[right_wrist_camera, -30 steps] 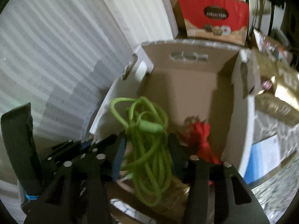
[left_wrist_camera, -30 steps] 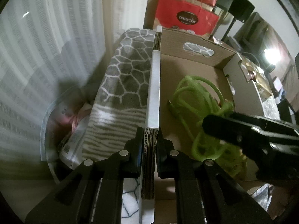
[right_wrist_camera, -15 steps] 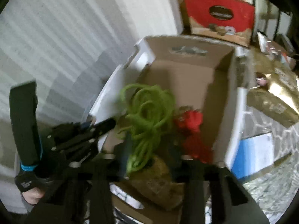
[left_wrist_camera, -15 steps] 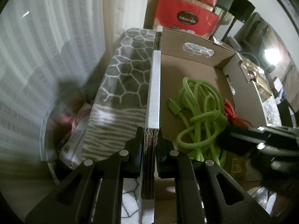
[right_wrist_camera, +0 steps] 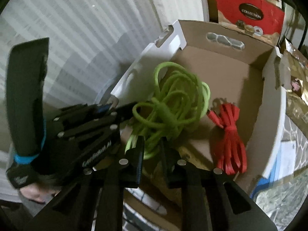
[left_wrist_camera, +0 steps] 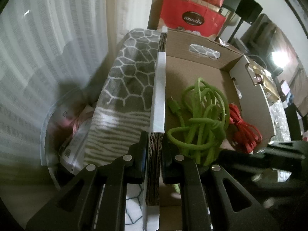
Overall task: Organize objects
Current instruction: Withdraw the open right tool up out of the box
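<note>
An open cardboard box (left_wrist_camera: 204, 65) holds a tangled green cable (left_wrist_camera: 200, 119) and a bundled red cable (left_wrist_camera: 244, 132). My left gripper (left_wrist_camera: 154, 150) is shut on the box's left wall (left_wrist_camera: 160, 88), with the corrugated edge clamped between its pads. It also shows at the left of the right wrist view as the left gripper (right_wrist_camera: 123, 105). My right gripper (right_wrist_camera: 152, 150) hovers at the box's near end, and its jaws are closing. A loop of the green cable (right_wrist_camera: 173, 107) shows in the narrow gap between them, but the pads are not seen pressing on it. The red cable (right_wrist_camera: 229, 140) lies to its right.
A grey patterned blanket (left_wrist_camera: 130, 73) lies left of the box, above a plastic bag of packets (left_wrist_camera: 67, 127). A red gift bag (left_wrist_camera: 192, 17) stands behind. Gold-wrapped items (left_wrist_camera: 267, 84) crowd the right side. A striped curtain (left_wrist_camera: 48, 48) hangs on the left. A person's hand (right_wrist_camera: 34, 192) holds the left gripper.
My right gripper has drawn back from over the green cable toward the box's near right, its jaws narrowing. The green and red cables now lie uncovered. The left gripper has not moved.
</note>
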`<state>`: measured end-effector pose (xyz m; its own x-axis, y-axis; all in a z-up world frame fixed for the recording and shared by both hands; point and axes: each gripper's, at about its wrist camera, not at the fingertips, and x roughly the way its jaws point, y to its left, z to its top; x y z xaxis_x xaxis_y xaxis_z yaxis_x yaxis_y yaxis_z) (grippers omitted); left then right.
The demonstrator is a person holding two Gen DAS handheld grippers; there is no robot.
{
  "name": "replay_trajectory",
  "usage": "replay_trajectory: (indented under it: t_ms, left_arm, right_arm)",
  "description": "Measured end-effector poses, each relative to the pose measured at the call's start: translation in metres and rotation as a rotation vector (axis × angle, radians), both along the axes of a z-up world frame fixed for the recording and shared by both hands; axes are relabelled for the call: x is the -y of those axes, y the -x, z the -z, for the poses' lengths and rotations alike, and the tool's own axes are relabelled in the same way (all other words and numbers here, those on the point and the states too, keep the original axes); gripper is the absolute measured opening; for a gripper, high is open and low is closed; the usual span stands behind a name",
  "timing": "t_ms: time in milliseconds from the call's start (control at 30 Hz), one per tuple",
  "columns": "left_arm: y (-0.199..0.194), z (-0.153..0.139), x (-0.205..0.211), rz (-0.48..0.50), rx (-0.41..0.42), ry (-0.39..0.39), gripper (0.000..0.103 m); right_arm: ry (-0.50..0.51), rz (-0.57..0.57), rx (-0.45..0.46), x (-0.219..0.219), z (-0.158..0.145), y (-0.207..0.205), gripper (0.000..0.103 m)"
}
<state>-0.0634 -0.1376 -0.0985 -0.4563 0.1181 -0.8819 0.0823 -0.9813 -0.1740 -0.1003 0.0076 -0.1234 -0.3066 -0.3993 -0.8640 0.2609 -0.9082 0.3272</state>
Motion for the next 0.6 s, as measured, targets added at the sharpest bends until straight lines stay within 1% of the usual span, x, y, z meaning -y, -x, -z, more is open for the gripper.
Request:
replay_trajectory:
  t_ms: [100, 133, 167, 233, 300, 333, 367, 433, 467, 533, 600]
  left_arm:
    - [-0.001, 0.0, 0.0, 0.002, -0.002, 0.001, 0.011]
    - [-0.001, 0.0, -0.001, 0.002, -0.002, 0.001, 0.011]
    - [-0.001, 0.0, -0.001, 0.001, -0.002, 0.0, 0.011]
    - [-0.001, 0.0, -0.001, 0.002, -0.001, 0.002, 0.011]
    - [-0.001, 0.0, -0.001, 0.003, -0.001, 0.004, 0.011]
    - [-0.001, 0.001, -0.001, 0.004, -0.001, 0.004, 0.011]
    - [-0.002, 0.001, -0.001, 0.004, -0.001, 0.005, 0.011]
    - [-0.001, 0.001, -0.001, 0.005, -0.001, 0.006, 0.011]
    - [-0.001, 0.001, -0.001, 0.005, 0.0, 0.006, 0.011]
    - [-0.002, 0.001, -0.001, 0.005, 0.0, 0.003, 0.011]
    - [-0.002, 0.001, -0.001, 0.005, 0.001, -0.001, 0.011]
  right_arm:
    - [-0.002, 0.069, -0.057, -0.017, -0.016, 0.005, 0.018]
    - [0.004, 0.096, -0.071, -0.024, -0.02, 0.009, 0.019]
    - [0.005, 0.122, -0.081, -0.029, -0.024, 0.015, 0.024]
    - [-0.008, 0.155, -0.111, -0.034, -0.028, 0.027, 0.028]
    - [-0.026, 0.172, -0.127, -0.035, -0.027, 0.041, 0.028]
    - [-0.031, 0.177, -0.127, -0.034, -0.024, 0.049, 0.028]
    - [-0.034, 0.176, -0.121, -0.033, -0.02, 0.057, 0.031]
    - [-0.042, 0.172, -0.097, -0.028, -0.007, 0.071, 0.034]
    - [-0.043, 0.167, -0.079, -0.026, -0.001, 0.076, 0.034]
    - [-0.019, 0.157, -0.042, -0.021, 0.007, 0.078, 0.034]
    - [0.004, 0.132, -0.025, -0.014, 0.01, 0.075, 0.034]
